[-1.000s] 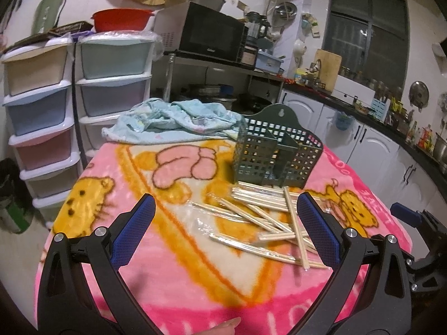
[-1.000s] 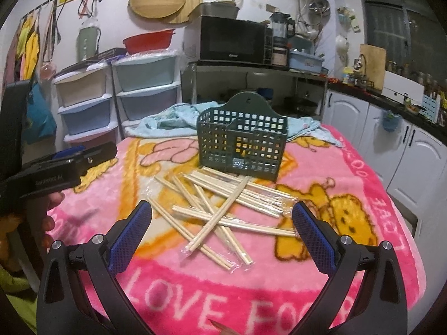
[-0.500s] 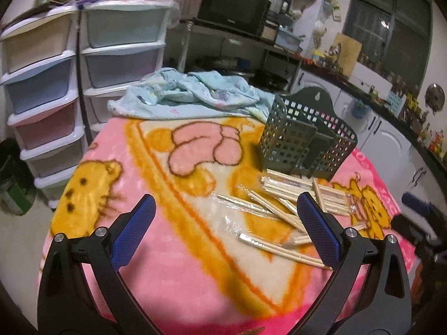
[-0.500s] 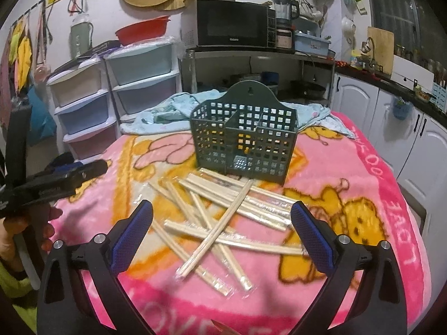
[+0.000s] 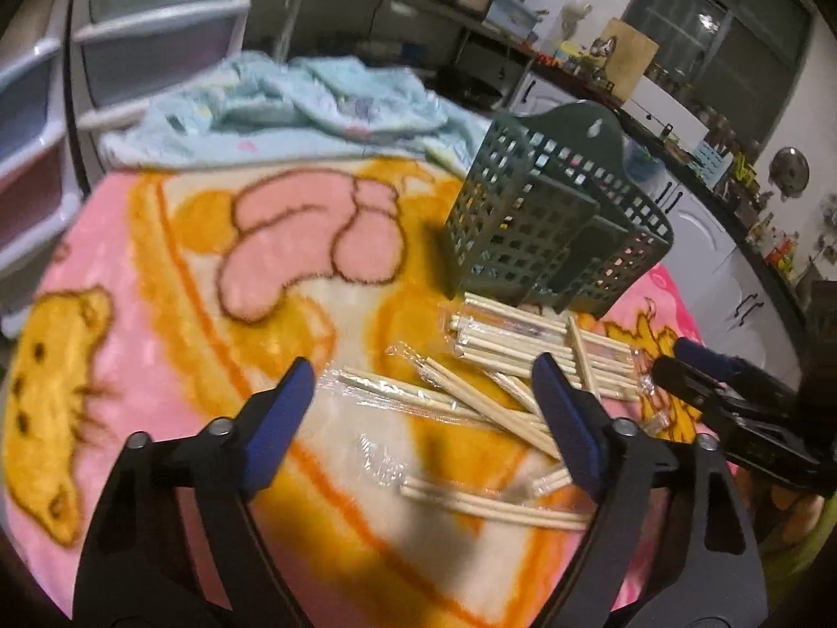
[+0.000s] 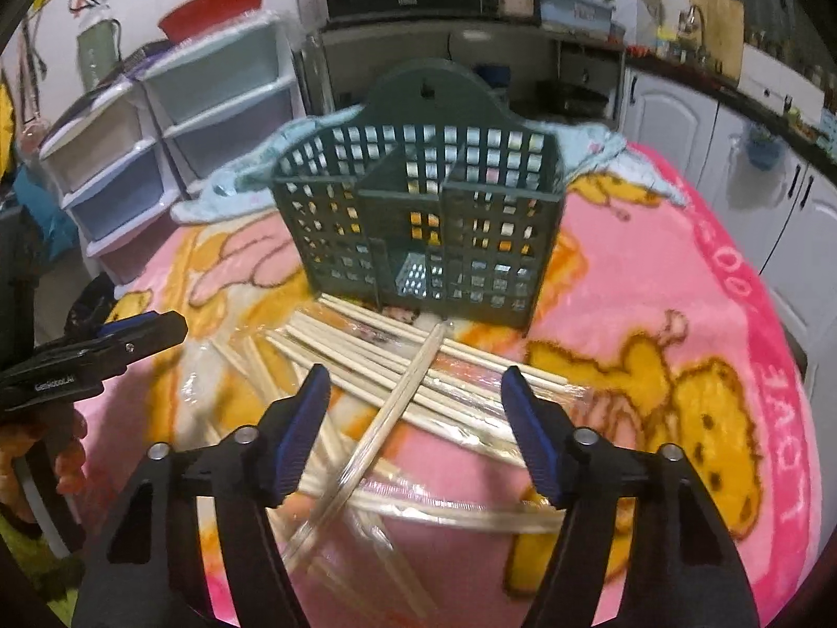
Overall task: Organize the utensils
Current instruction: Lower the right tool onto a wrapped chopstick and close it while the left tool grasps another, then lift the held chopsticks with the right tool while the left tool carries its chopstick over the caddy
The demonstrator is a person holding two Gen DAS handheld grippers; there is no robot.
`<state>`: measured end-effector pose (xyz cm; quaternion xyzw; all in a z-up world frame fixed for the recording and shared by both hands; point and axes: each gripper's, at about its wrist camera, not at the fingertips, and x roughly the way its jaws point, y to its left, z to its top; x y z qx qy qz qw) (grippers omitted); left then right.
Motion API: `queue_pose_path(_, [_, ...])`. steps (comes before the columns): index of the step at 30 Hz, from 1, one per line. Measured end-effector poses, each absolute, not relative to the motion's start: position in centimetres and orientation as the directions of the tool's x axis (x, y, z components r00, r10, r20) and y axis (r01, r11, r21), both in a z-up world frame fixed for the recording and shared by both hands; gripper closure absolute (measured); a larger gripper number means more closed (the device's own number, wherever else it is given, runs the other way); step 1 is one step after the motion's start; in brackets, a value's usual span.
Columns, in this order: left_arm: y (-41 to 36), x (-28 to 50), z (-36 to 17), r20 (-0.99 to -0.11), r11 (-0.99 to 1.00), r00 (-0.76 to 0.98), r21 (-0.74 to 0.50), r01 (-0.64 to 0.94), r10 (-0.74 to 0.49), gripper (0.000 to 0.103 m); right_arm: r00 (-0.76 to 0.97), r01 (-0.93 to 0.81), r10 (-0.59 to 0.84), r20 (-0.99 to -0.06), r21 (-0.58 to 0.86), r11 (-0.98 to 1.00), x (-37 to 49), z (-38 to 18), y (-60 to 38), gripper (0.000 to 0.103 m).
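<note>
Moved: both hand-held grippers have come closer and lower over the chopsticks than a second ago; the basket now looms larger in both views, and both sets of jaws have just been closing, with nothing pinched yet.
Left hand-held gripper (image 5: 421,384): jaws apart, blue pads hanging over the near end of the pile at lower centre of the left view; a few wrapped chopsticks lie between and under the pads, but no pad presses on any.
Right hand-held gripper (image 6: 416,392): jaws apart, astride one wrapped pair that runs diagonally across the pile at lower centre of the right view; whether a pad touches it I cannot tell.
Chopsticks (image 6: 418,366): all loose in clear wrappers, crisscrossed on the surface just in front of the basket; farthest ones lie against its base.
Basket (image 6: 418,220): dark green, slotted, divided, upright at centre of the right view; its compartments look empty.
Surface (image 6: 654,272): covered by a pink cartoon blanket; a pale blue cloth (image 5: 293,99) is bunched behind the basket.
Progress: nothing sorted so far, by my reading; first pick-up is only being lined up, and the whole pile remains to be lifted and stood in the basket.
</note>
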<state>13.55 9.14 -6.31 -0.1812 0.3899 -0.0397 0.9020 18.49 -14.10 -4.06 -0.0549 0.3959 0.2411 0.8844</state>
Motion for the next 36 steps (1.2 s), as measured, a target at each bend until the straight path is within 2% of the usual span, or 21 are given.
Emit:
queue_pose_path(4, [10.3,15.2,-7.6,-0.698,0.891,0.656,-0.447,-0.085,-0.287,0.038,0.513,-0.445,0.366,-0.777,0.124,0.887,20.9,-6.0,-13.3,0.053])
queue_pose_path(12, [10.9,16.7,-9.0,-0.695,0.848,0.616,-0.523,-0.080,-0.370,0.044,0.473,-0.387,0.355,-0.807,0.172,0.906,24.1,-8.3,-12.8,0.064])
queue_pose_path(17, [10.9,17.2,-9.4,-0.689,0.838,0.611,-0.540,-0.074,-0.389,0.056,0.471,-0.383,0.355,-0.808,0.176,0.907,25.6,-8.5,-12.4,0.069])
queue_pose_path(18, [10.9,17.3,-9.4,-0.690,0.838,0.609,-0.541,-0.074,-0.392,0.058,0.466,-0.384,0.357,-0.809,0.179,0.906,25.8,-8.5,-12.3,0.074])
queue_pose_path(20, [10.9,17.5,-9.8,-0.695,0.836,0.601,-0.542,-0.079,-0.394,0.071,0.454,-0.388,0.372,-0.810,0.196,0.901,26.1,-8.6,-12.3,0.081])
queue_pose_path(21, [10.9,17.6,-9.9,-0.698,0.838,0.599,-0.539,-0.080,-0.392,0.074,0.449,-0.390,0.377,-0.810,0.203,0.898,26.2,-8.6,-12.3,0.089])
queue_pose_path(24, [10.5,17.4,-10.0,-0.705,0.848,0.595,-0.525,-0.072,-0.386,0.085,0.439,-0.401,0.397,-0.806,0.220,0.889,26.1,-8.5,-12.5,0.093])
queue_pose_path(26, [10.4,17.3,-9.9,-0.705,0.850,0.595,-0.522,-0.067,-0.386,0.098,0.444,-0.404,0.410,-0.797,0.231,0.885,25.7,-8.3,-12.7,0.095])
queue_pose_path(36, [10.3,16.8,-8.5,-0.668,0.862,0.636,-0.506,-0.008,-0.386,0.103,0.495,-0.440,0.510,-0.703,0.303,0.845,23.5,-4.1,-14.8,0.096])
